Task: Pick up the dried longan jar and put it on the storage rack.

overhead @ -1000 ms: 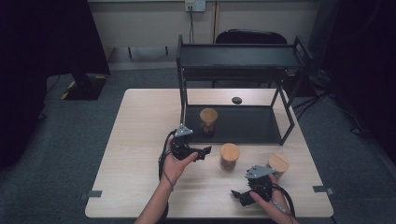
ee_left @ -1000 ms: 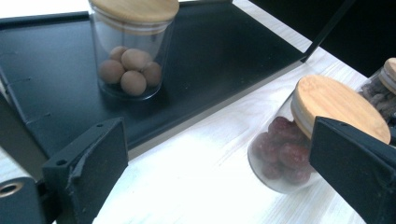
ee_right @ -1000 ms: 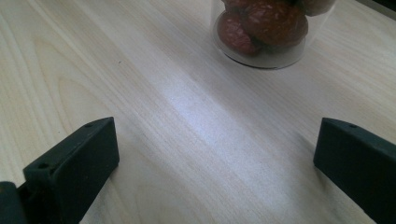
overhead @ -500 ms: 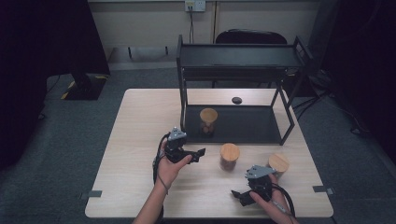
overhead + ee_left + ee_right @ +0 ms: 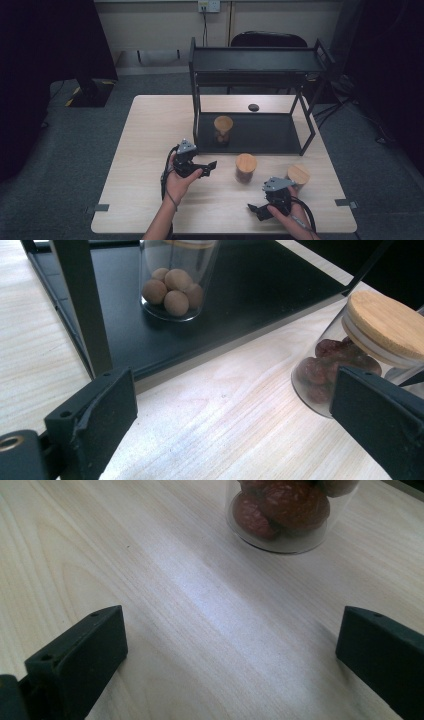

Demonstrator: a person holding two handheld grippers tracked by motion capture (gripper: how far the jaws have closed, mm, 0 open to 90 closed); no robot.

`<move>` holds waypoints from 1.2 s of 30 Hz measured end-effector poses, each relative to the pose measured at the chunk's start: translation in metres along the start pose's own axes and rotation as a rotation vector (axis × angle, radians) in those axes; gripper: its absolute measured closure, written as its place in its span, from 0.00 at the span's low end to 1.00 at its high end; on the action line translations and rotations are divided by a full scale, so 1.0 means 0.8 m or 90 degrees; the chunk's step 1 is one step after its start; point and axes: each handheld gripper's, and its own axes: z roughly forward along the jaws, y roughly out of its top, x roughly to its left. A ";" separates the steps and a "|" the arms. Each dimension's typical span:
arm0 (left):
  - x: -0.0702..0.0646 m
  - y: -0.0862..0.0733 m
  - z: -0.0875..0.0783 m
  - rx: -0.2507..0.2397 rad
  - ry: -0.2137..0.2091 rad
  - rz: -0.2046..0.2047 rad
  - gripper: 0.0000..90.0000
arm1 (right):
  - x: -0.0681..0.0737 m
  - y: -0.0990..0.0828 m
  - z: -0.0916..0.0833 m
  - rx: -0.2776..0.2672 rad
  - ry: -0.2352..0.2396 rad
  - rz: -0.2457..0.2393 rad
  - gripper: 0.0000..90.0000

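Observation:
Three glass jars with wooden lids are in the high view. One jar of pale round balls [image 5: 223, 129] [image 5: 173, 284] stands on the black rack's base [image 5: 270, 135] [image 5: 260, 295]. The middle jar of dark red fruit [image 5: 245, 168] [image 5: 345, 347] [image 5: 287, 507] stands on the table in front of the rack. The third jar [image 5: 298, 175] is at the right. My left gripper [image 5: 210, 168] [image 5: 235, 425] is open with nothing between its jaws, pointing right at the middle jar from a short way off. Near the front edge my right gripper [image 5: 255, 211] [image 5: 230, 660] is open over bare wood, with the middle jar beyond its jaws.
The black two-level rack [image 5: 255, 60] takes up the back right of the wooden table [image 5: 150, 130]. A small dark round object [image 5: 253, 107] lies behind the rack's base. A chair [image 5: 267, 39] stands behind the table. Bare table lies to the left.
My left gripper has drifted a little to the left, away from the middle jar. The right gripper and the jars have stayed put.

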 end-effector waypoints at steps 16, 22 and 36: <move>0.008 -0.016 -0.011 -0.012 0.013 -0.002 0.02 | 0.000 0.000 0.000 0.000 0.000 0.000 0.00; 0.009 -0.022 -0.014 -0.002 0.018 0.001 0.03 | 0.000 0.000 0.000 0.000 0.000 0.000 0.00; 0.017 -0.035 -0.027 0.004 0.037 0.000 0.04 | 0.000 0.000 0.000 0.000 0.000 0.000 0.00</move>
